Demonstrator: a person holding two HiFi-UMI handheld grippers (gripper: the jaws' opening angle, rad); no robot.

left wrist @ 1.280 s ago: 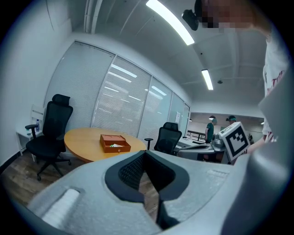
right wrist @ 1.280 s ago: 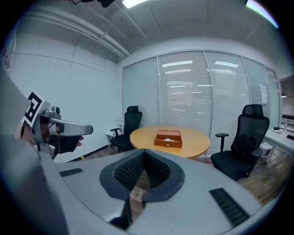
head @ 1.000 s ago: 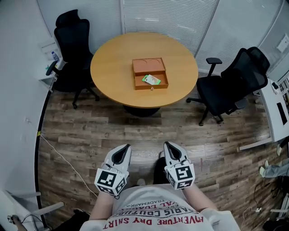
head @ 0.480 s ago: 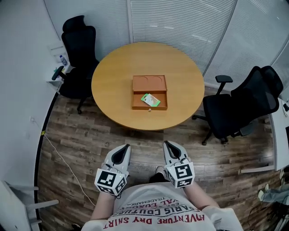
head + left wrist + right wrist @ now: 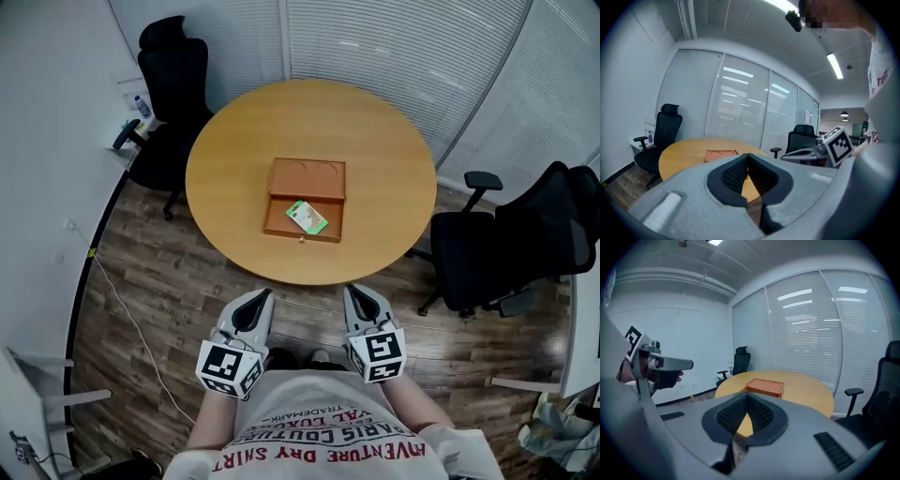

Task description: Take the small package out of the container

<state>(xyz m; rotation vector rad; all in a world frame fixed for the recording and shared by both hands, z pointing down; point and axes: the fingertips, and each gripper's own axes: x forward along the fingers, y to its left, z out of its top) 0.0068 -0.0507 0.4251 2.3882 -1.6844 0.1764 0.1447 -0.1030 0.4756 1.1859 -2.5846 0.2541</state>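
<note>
An orange-brown wooden container point(image 5: 306, 197) lies on the round wooden table point(image 5: 234, 141), its drawer pulled out toward me. A small green-and-white package point(image 5: 307, 217) rests in that drawer. The container also shows in the left gripper view point(image 5: 721, 155) and the right gripper view point(image 5: 765, 387). Both grippers hang in front of my chest, short of the table's near edge and well apart from the container. My left gripper point(image 5: 263, 295) and my right gripper point(image 5: 350, 291) are shut with nothing between their tips. In each gripper view the jaws meet at the tip point(image 5: 748, 154) point(image 5: 747, 394).
Black office chairs stand at the far left point(image 5: 169, 75) and at the right point(image 5: 506, 239) of the table. A white shelf with a bottle point(image 5: 141, 105) lines the left wall. Blinds cover the glass wall behind. A cable point(image 5: 122, 309) runs over the wood floor at left.
I have walked toward the table: it and the container sit lower and closer in the head view. Both grippers stay shut in front of my chest.
</note>
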